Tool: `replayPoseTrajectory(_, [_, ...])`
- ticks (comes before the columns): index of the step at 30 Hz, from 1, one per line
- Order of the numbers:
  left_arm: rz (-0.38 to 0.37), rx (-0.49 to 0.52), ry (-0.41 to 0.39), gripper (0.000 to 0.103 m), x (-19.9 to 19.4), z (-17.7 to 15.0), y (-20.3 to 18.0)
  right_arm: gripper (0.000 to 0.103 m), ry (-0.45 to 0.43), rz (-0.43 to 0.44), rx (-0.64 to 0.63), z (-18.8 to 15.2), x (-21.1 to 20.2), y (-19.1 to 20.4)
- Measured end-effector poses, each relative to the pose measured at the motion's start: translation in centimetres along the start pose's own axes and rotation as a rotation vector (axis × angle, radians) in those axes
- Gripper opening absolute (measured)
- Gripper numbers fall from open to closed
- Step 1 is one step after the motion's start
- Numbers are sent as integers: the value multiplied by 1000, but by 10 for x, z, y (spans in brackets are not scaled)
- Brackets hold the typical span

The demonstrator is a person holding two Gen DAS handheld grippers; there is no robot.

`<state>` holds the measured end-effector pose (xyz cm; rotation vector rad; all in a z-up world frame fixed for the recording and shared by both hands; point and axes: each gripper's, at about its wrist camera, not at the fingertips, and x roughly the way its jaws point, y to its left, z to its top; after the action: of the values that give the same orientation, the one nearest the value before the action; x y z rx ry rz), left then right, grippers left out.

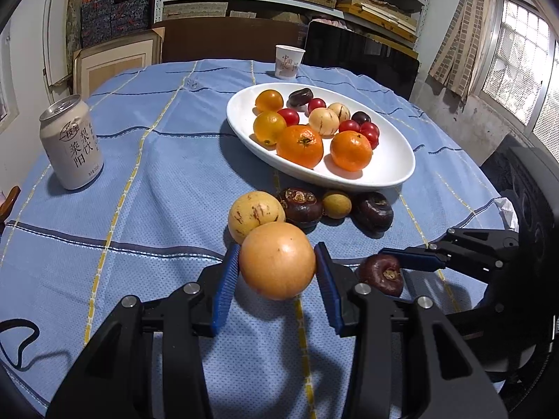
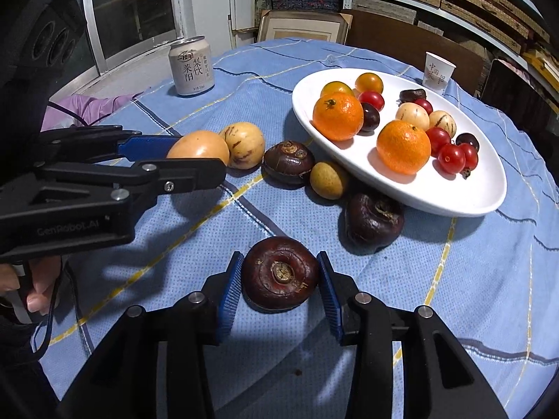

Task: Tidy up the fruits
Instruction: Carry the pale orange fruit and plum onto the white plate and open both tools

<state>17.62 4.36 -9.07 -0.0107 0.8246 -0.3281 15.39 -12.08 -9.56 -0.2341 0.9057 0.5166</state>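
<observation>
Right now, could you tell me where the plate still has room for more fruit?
The plate is bare along its near right end, beside the two oranges. Its middle and far half are crowded with tomatoes and small fruit. The cloth between can and plate is also free.

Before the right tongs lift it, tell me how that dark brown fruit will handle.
The dark brown fruit looks squat and flat-bottomed, so it is unlikely to roll. Its glossy skin may slip between the right tongs. It seems firm, given no visible denting at the pads.

"GenRobot.AI" on left gripper (image 2: 195,155); "莱阳梨饮" on can (image 2: 191,66).
</observation>
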Motion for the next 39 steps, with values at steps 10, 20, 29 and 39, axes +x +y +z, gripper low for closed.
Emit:
replayPoseTrajectory(10, [8, 37, -37, 43, -10, 1, -8, 42, -52, 4, 91, -22, -32, -27])
replayPoseTrajectory(20, [-25, 75, -53, 43, -25, 53, -34, 42, -245, -110, 131, -2, -106, -91])
replayPoseTrajectory(29, [10, 115, -47, 43, 25, 149, -60, 42, -253, -145, 162, 57, -87, -138])
replayPoseTrajectory(39, [70, 62, 26, 73, 105, 182, -52, 61, -202, -170, 186, 80, -27, -151])
